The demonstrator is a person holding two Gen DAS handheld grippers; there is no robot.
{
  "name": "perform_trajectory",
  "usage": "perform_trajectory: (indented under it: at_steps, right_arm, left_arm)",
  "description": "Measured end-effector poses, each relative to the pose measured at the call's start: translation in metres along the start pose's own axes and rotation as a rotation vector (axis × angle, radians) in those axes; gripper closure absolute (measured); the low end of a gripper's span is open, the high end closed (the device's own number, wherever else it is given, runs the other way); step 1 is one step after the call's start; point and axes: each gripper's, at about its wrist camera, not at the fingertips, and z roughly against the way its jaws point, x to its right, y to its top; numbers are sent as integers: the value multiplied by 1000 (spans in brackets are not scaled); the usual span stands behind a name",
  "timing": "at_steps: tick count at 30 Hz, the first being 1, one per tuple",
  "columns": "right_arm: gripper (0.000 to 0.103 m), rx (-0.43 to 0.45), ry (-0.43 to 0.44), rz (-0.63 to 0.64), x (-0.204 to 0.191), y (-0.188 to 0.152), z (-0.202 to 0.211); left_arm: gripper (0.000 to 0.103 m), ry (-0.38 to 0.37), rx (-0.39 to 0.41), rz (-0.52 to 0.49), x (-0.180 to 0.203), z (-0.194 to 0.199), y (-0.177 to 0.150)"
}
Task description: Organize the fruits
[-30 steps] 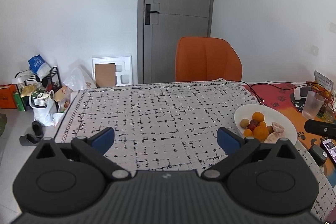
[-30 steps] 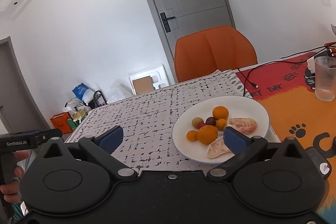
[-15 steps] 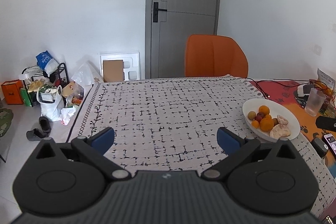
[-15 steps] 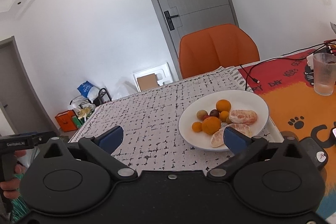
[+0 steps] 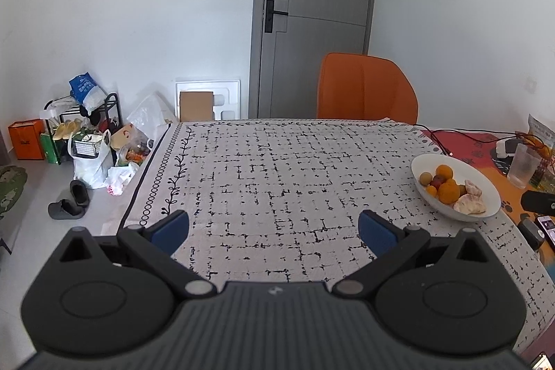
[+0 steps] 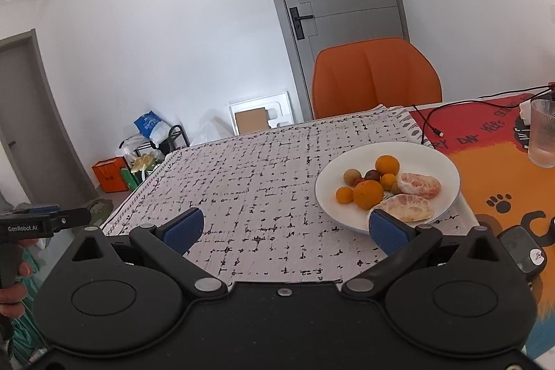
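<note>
A white plate [image 6: 440, 162] holds several small oranges [image 6: 367, 194], a few small brown and red fruits [image 6: 351, 176] and two peeled citrus pieces [image 6: 406, 207]. It sits on the patterned tablecloth [image 6: 263, 182] at the right. In the left wrist view the plate [image 5: 485, 193] is at the far right. My left gripper [image 5: 274, 231] is open and empty above the cloth's near edge. My right gripper [image 6: 289, 227] is open and empty, its right finger just in front of the plate's near rim.
An orange chair [image 5: 366, 89] stands behind the table. A glass [image 6: 543, 137], a cable [image 6: 430, 123] and a phone [image 5: 546, 226] lie on the colourful mat at the right. Bags, shoes and a rack [image 5: 86, 141] clutter the floor at the left.
Both grippers have pulled back and risen from the table, so the plate looks smaller and farther. Both stay open and empty.
</note>
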Motion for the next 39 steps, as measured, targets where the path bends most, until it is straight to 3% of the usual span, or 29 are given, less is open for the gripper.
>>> perform_trajectory:
  at_steps: [10,39]
  right_arm:
    - [0,-31,-8,-11,0,-3,-5]
    - [0,-67,20,7,-13,-10,-12]
  left_arm:
    - [0,12,-32,7,-3,-7,-8]
    - [0,3,-16,-1,0,0,-4]
